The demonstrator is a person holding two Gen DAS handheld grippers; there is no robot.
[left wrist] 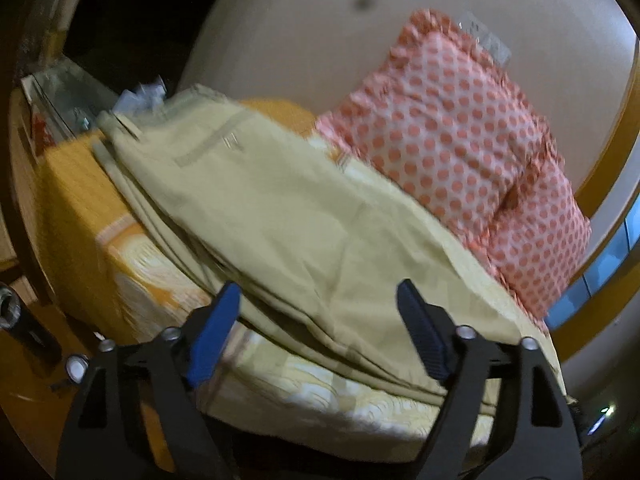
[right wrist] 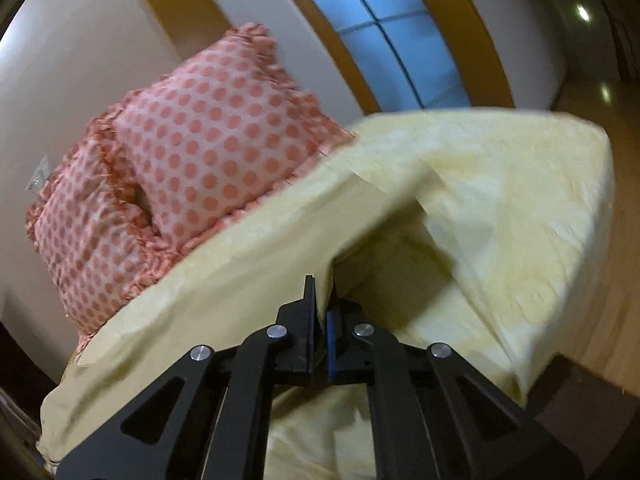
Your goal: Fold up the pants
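Your right gripper (right wrist: pixel 319 312) pinches the pants (right wrist: pixel 248 264) off the bed (left wrist: pixel 80 184); left gripper (left wrist: pixel 320 320) gapes empty. Thin pinch may slip, dropping the fold.

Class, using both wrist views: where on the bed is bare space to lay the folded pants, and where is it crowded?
Free: the yellow sheet beyond the right gripper, toward the window. Also the sheet strip under the open left gripper. Crowded: the polka-dot pillows against the wall, and the pants across the middle.
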